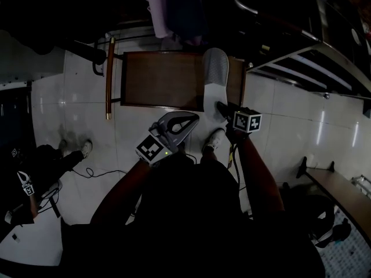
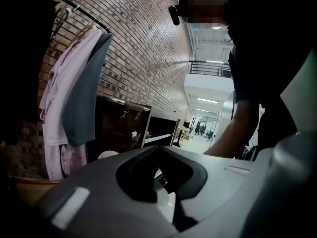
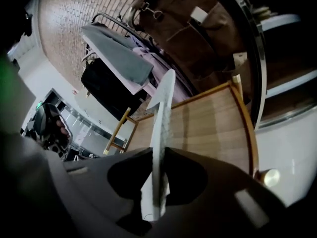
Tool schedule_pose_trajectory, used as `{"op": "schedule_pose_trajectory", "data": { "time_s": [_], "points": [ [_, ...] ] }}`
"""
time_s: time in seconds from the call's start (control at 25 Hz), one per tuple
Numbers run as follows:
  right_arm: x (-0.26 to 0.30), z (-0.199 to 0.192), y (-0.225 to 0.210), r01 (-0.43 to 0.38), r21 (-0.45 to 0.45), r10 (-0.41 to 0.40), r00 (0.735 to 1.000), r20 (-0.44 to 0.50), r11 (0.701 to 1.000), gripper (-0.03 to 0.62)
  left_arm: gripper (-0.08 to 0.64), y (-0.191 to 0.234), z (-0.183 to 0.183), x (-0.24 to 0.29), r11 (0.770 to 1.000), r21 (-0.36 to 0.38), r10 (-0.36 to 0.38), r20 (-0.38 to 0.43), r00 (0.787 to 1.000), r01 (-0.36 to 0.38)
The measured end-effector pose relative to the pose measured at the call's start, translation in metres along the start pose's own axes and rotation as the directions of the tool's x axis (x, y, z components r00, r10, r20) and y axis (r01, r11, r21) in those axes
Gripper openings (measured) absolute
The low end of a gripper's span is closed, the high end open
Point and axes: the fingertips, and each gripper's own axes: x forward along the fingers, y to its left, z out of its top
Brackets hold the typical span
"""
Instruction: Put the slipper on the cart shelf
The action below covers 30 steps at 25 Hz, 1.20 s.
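Head view shows a dark scene from above: a brown wooden cart shelf (image 1: 162,80) stands on a pale tiled floor (image 1: 75,91), with a wooden handle bar (image 1: 109,77) along its left side. The right tool (image 1: 220,106) reaches in from the lower right, its marker cube just behind it. It is clamped on one end of a white slipper (image 1: 215,68). The slipper stretches away from the tool over the right part of the shelf, and its far end reaches the shelf's far edge. Whether it rests on the wood or hangs just above it cannot be told.

In the right gripper view the slipper (image 3: 161,133) appears edge-on, a thin pale strip pinched between the two jaws of the right tool (image 3: 157,150), which stand narrow against its sides. Beyond it lie the cart shelf (image 3: 213,123), the handle bar (image 3: 116,130) and a brick wall (image 3: 64,14).

The left tool (image 1: 194,118) sits near the middle of the head view, at the near edge of the shelf and left of the slipper, apart from it. In the left gripper view the jaws of the left tool (image 2: 159,148) meet at their tips with nothing between them. Past them, hanging clothes (image 2: 74,98) in pink and grey-blue are seen against the brick wall (image 2: 143,38).
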Motion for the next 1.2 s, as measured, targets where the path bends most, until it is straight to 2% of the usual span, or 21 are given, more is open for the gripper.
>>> {"op": "schedule_pose_trajectory", "data": {
  "time_s": [0.24, 0.36, 0.48, 0.68, 0.88, 1.04, 1.2],
  "points": [
    [-0.052, 0.037, 0.032, 0.011, -0.058, -0.003, 0.99, 0.139, 0.998, 0.066, 0.002, -0.011, 0.012, 0.007, 1.0, 0.022, -0.016, 0.021, 1.0, 0.016],
    [-0.082, 0.051, 0.061, 0.034, -0.117, -0.01, 0.979, 0.202, 0.993, 0.066, 0.002, -0.016, 0.013, 0.006, 0.999, 0.05, -0.013, 0.034, 0.999, 0.012],
    [-0.115, 0.066, 0.095, 0.096, -0.211, -0.035, 0.96, 0.278, 0.973, 0.066, 0.002, -0.027, 0.025, 0.007, 0.997, 0.071, -0.028, 0.056, 0.998, 0.024],
    [-0.163, 0.086, 0.149, 0.182, -0.337, -0.032, 0.913, 0.406, 0.924, 0.067, 0.002, -0.049, 0.052, 0.014, 0.991, 0.108, -0.086, 0.119, 0.989, 0.073],
    [-0.211, 0.095, 0.194, 0.242, -0.426, 0.022, 0.849, 0.528, 0.872, 0.067, 0.002, -0.077, 0.079, 0.011, 0.985, 0.108, -0.151, 0.137, 0.979, 0.137],
    [-0.244, 0.096, 0.22, 0.308, -0.463, 0.047, 0.791, 0.61, 0.831, 0.067, 0.011, -0.095, 0.087, 0.004, 0.975, 0.144, -0.189, 0.134, 0.973, 0.17],
    [-0.265, 0.092, 0.238, 0.347, -0.477, 0.058, 0.758, 0.65, 0.808, 0.067, 0.002, -0.112, 0.103, -0.005, 0.972, 0.171, -0.186, 0.142, 0.972, 0.161]
  ]
}}
